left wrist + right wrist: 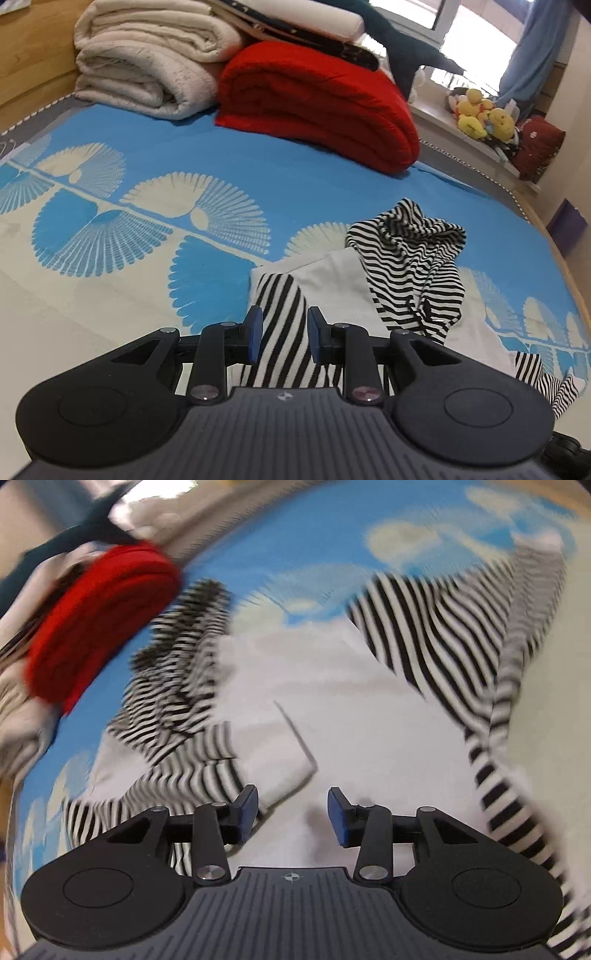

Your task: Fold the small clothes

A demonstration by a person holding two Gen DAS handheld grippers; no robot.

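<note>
A small white garment with black-and-white striped sleeves and hood (402, 266) lies on the blue and cream bed cover. My left gripper (284, 338) is open, its blue pads either side of a striped sleeve (284, 321) below it, not pinching it. In the blurred right wrist view the garment's white body (332, 701) fills the middle, with striped sleeves at left (177, 709) and right (443, 638). My right gripper (293, 814) is open and empty just above the white cloth.
A folded red blanket (317, 103) and a folded cream blanket (147, 62) lie at the far side of the bed (110, 206). Yellow plush toys (484, 118) sit on a ledge at the back right. The bed's wooden edge (569, 266) runs along the right.
</note>
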